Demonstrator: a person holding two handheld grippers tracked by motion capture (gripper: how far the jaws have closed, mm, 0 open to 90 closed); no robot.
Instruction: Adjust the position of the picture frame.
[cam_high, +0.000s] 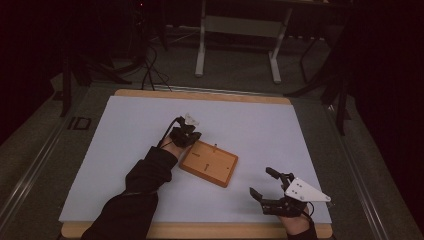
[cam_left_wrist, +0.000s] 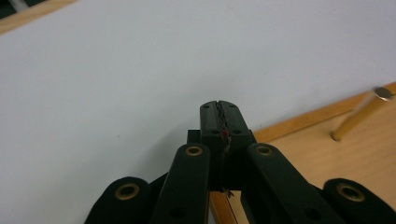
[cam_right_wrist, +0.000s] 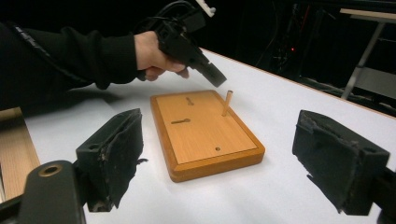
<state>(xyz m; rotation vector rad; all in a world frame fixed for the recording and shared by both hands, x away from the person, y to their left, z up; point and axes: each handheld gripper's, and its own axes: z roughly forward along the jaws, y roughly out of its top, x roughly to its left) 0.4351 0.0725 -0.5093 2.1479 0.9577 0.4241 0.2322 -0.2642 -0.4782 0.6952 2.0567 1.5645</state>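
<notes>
Background, high view: dark room, a metal-legged frame at twelve o'clock beyond the table (cam_high: 125, 145), whose top is covered by a pale sheet.
Board, high view: wooden board (cam_high: 209, 163) near the middle of the table, long axis running from ten to four o'clock.
Peg, high view: thin wooden peg (cam_high: 215, 147) stands in the board's far edge.
Left hand-held gripper, high view: left hand-held gripper (cam_high: 186, 134) hovers at the board's ten o'clock corner; the peg lies at about four o'clock from it, near.
Right hand-held gripper, high view: right hand-held gripper (cam_high: 264, 184) sits at the board's four o'clock, well apart, jaws spread.
Nearer hand: the left, by a clear margin.
Left gripper view: jaws pressed together with nothing between them; peg (cam_left_wrist: 359, 114) leans at two o'clock from the tips (cam_left_wrist: 219, 116), apart from them, over the board (cam_left_wrist: 355, 163).
Right gripper view: jaws spread wide and empty; board (cam_right_wrist: 205, 133) lies between them farther off, peg (cam_right_wrist: 227, 102) upright near its far edge, left hand-held gripper (cam_right_wrist: 212, 74) just at the peg's eleven o'clock, not touching.
Judged next move: the left jaws must open before closing round the peg.
</notes>
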